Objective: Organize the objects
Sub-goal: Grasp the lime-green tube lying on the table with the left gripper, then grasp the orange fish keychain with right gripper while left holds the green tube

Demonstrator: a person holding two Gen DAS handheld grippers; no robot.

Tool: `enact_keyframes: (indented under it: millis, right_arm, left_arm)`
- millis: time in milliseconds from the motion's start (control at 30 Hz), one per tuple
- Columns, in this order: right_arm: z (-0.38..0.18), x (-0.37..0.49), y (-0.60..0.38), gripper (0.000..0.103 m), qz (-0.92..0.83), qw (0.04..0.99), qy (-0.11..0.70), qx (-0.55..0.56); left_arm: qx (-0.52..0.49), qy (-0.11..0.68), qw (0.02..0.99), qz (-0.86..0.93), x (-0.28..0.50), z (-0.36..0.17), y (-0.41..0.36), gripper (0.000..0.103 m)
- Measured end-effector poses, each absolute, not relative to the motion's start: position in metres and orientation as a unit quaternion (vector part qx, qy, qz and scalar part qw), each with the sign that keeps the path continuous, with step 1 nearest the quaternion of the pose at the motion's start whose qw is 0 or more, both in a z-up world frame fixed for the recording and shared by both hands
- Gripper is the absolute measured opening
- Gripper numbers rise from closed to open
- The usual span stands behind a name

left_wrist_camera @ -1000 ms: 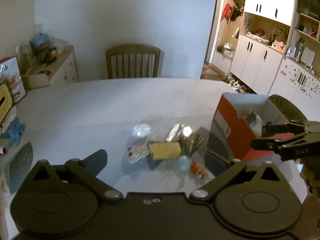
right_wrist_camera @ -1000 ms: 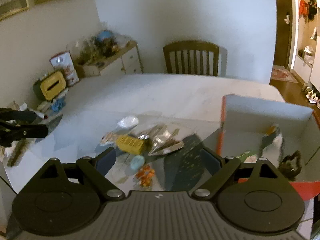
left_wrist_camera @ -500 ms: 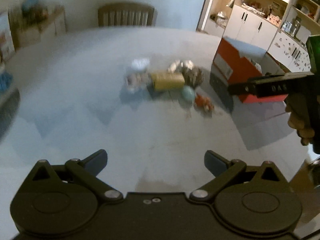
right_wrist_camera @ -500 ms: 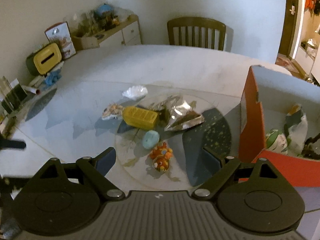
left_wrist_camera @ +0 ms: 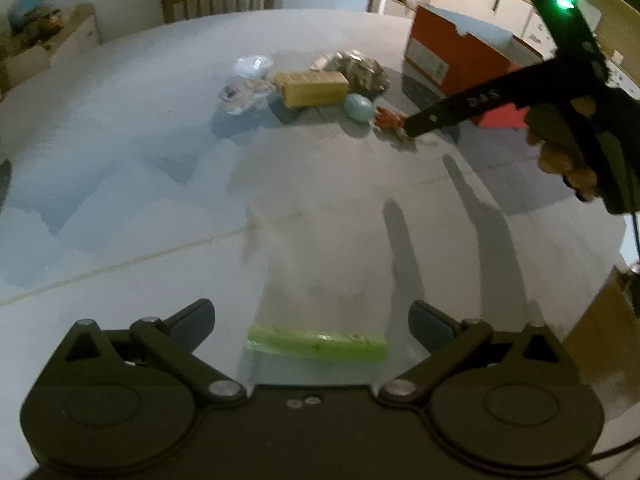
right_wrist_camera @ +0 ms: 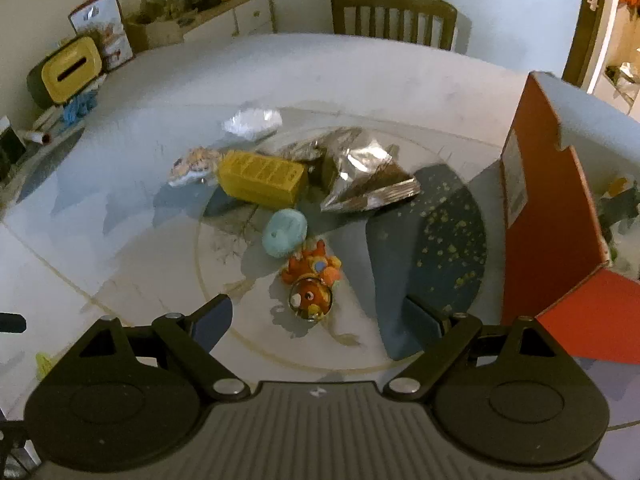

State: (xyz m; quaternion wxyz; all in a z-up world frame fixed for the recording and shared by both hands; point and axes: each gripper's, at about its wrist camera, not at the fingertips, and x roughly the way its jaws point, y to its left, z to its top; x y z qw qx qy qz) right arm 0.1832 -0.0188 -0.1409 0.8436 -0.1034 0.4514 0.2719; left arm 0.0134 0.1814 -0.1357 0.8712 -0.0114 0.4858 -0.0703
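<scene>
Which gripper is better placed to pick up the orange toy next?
Right. The right gripper is open with the orange toy just ahead between its fingers; the left gripper hangs over a green strip, far from the toy.

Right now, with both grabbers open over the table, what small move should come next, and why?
Probably ease the right gripper down onto the orange toy. Its jaws stand open and empty, the toy lies between them nearest of the pile, and the orange box waits just beside it.

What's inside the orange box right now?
The orange box already holds a few items: something with orange and dark parts shows against its pale interior in the right wrist view. The near wall hides the rest, so I cannot identify or count them.
</scene>
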Motion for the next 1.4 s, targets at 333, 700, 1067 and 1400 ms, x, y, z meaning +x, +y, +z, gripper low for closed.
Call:
enact_keyframes:
  millis: [333,700,1067,1400]
  right_arm:
    - [-0.155,0.186,-0.009,0.086,0.274,0.837,0.456,-0.125]
    - [-0.165,0.199,0.002,0.06,0.267,0.835,0.463,-0.134]
    - [-0.164,0.199,0.008,0.037,0.273,0.837,0.45,-0.146]
    - [-0.151,0.197,-0.007,0.036,0.263,0.841,0.461,-0.109]
  left_arm:
    - [0.005,0.494,0.866,-0.082,0.006,-0.151,0.176,0.103]
    - [0.007,0.482,0.874,-0.067,0.006,-0.158,0.177,0.085]
    - [0.003,0.478,0.877,-0.054,0.008,-0.156,0.177,0.08]
    - [-0.069,0.479,0.874,-0.04,0.026,-0.154,0.184,0.08]
